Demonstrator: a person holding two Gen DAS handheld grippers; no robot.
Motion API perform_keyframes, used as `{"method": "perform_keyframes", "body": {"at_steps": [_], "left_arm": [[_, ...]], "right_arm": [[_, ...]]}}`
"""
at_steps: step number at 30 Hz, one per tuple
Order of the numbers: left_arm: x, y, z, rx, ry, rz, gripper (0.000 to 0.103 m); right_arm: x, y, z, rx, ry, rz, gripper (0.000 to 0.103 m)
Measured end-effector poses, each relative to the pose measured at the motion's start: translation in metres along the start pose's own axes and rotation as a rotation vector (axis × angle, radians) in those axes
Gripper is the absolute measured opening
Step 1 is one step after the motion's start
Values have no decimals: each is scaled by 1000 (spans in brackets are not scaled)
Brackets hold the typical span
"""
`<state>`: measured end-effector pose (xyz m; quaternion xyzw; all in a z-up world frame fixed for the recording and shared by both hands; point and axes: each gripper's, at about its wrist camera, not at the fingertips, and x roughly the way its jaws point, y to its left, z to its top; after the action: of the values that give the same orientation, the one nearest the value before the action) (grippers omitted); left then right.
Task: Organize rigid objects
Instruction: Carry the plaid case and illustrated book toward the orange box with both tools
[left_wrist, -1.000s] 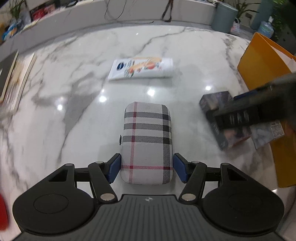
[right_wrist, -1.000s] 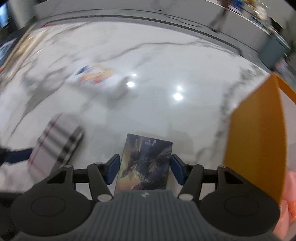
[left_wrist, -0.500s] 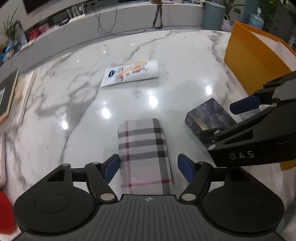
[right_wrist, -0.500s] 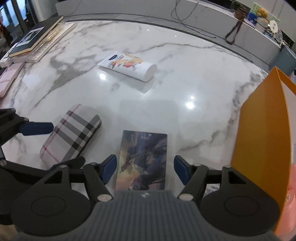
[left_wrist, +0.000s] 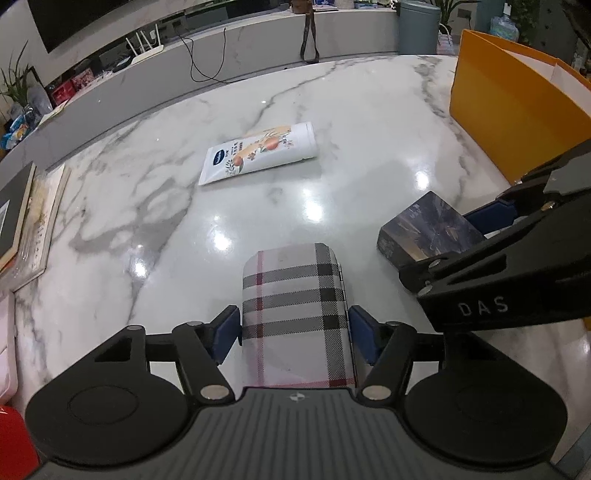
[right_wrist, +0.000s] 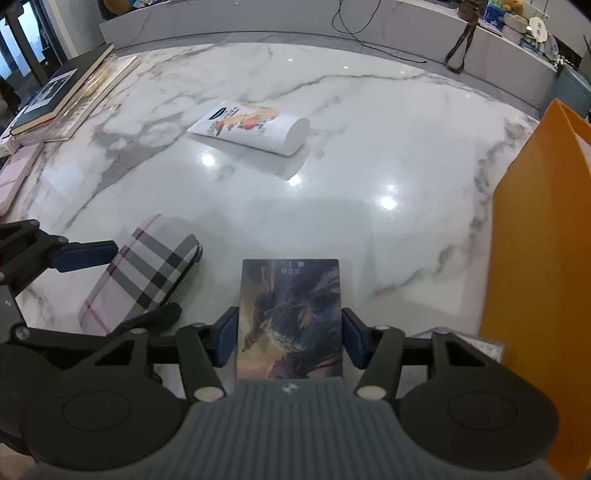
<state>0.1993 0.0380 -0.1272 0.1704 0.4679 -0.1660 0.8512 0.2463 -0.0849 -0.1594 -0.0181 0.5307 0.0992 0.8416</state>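
A plaid hard case (left_wrist: 295, 291) lies on the marble table (left_wrist: 332, 122) between the blue pads of my left gripper (left_wrist: 294, 332). Its jaws are closing and both pads touch the case's long sides. In the right wrist view the same case (right_wrist: 147, 269) shows at lower left with a left gripper finger (right_wrist: 85, 254) along it. My right gripper (right_wrist: 290, 336) is closing on a dark picture box (right_wrist: 290, 295), pads against both sides. That box (left_wrist: 428, 229) sits just right of the case.
A white cream tube (left_wrist: 258, 153) lies further out on the table. An orange paper bag (right_wrist: 535, 258) stands at the right edge, with a marbled card (right_wrist: 480, 343) beside its base. Books (right_wrist: 62, 88) and a pink flat item (right_wrist: 14, 173) line the left side.
Both pairs of jaws stood wider half a second ago and have come back in against the case and the box. The right gripper has drawn nearer to the left one.
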Motion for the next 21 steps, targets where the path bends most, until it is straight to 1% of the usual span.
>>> {"method": "perform_keyframes", "body": {"at_steps": [4,10,14,17,21], "left_arm": [[-2,-1,-2,-1,5,-4,72],[-11,1,-4,-37,1,-2,71],[-22,2,-5,-51,-17,1,71],[-33,1,-5,-54,-29,0,71],[-50,-2,0,-58,-55,3,71]], "right_arm": [[-3,-1,-3,-7,-3,1,57],[-15,-4,-8,-15,-30,3,57],[-30,-7,-11,-21,-70,1,57],[-41,-10,-11,-18,-84,6,57],[-58,-14,-11,-11,-119,8,57]]}}
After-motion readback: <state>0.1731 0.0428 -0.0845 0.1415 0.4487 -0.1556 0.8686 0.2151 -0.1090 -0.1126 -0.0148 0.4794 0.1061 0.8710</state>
